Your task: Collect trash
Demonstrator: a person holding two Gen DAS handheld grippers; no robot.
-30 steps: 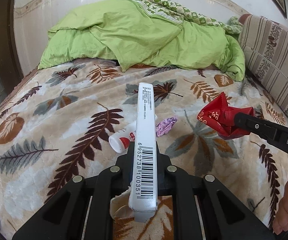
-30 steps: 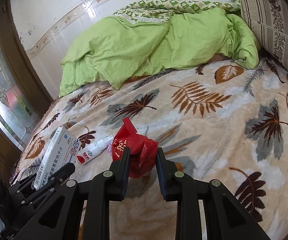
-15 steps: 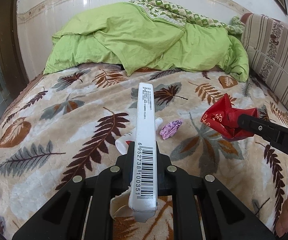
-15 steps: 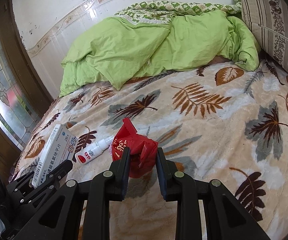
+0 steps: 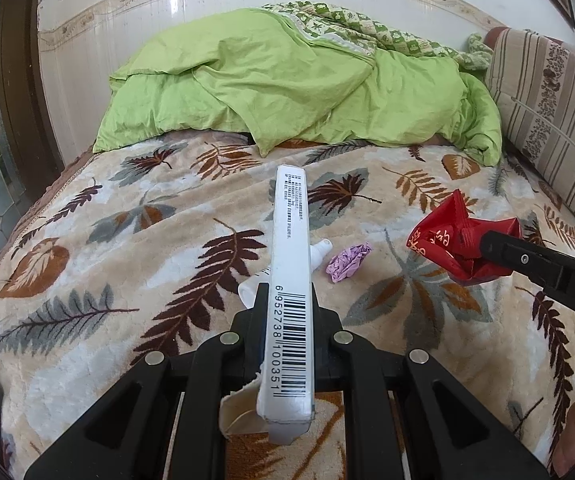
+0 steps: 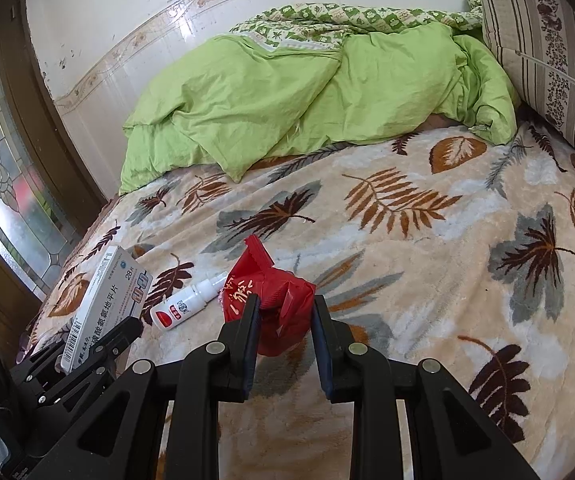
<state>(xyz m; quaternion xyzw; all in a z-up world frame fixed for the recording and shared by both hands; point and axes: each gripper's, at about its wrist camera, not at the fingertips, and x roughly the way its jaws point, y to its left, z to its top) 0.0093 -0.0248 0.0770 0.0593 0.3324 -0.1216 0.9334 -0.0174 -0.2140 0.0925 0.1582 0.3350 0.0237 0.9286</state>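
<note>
**Both grippers loaded over the leaf-print blanket**

Left wrist view: the left gripper (image 5: pixel 287 312) has its jaws pressed against the two broad faces of a white medicine box (image 5: pixel 290 280), which stands on its narrow edge with the barcode side up and points away toward the green duvet (image 5: pixel 295 84). The box's near end flap hangs open. On the leaf-print blanket (image 5: pixel 107 264), just right of the box, a white spray bottle (image 5: pixel 316 251) lies partly hidden behind it, and a crumpled purple wrapper (image 5: pixel 347 261) rests a little farther right of the box. Well right of the box, the right gripper (image 5: pixel 483 245) reaches in from the edge, pinching a red packet (image 5: pixel 453 246) held above the blanket. A striped cushion (image 5: pixel 551 104) stands at the far right.

Right wrist view: the right gripper (image 6: pixel 283 312) has its jaws closed on the crumpled red packet (image 6: pixel 275 300), which bulges between and ahead of the fingers. Left of the packet, the white spray bottle (image 6: pixel 187 302) lies on the leaf-print blanket (image 6: pixel 427 248), its nozzle near the packet. Farther left, the left gripper (image 6: pixel 121 330) grips the medicine box (image 6: pixel 107 306), tilted with its printed face showing. The green duvet (image 6: pixel 307 96) is heaped beyond the packet against the tiled wall (image 6: pixel 127 20).
</note>
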